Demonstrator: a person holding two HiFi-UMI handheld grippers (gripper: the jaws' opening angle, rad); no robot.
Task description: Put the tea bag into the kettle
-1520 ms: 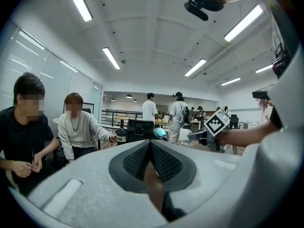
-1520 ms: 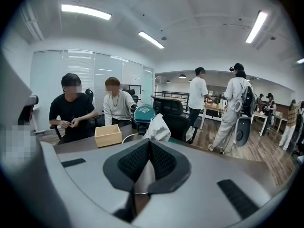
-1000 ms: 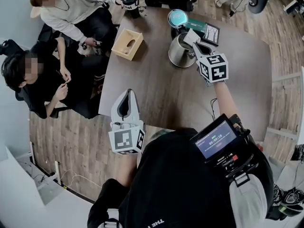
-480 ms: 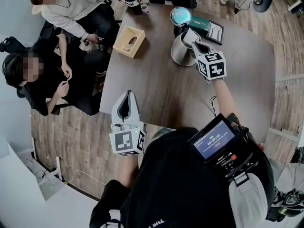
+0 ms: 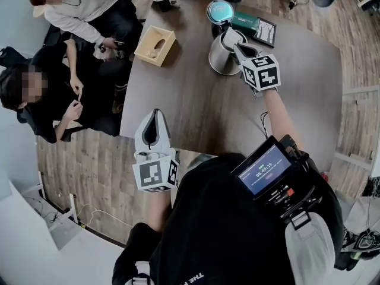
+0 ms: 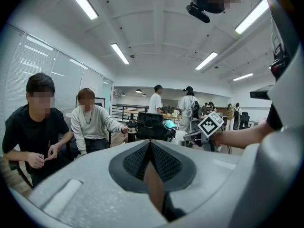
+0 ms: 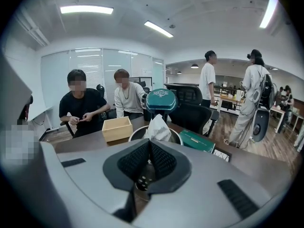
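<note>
Right gripper view showed the right claw [image 7: 150, 145] clamped on the white tea bag [image 7: 158, 127], which stood just above the open mouth of the steel kettle [image 7: 176, 137]. In the head view, the kettle sat on the brown surface [image 5: 196, 111]. The left claw [image 5: 155, 116] was closed and empty at the surface's near edge, well apart from the kettle.
</note>
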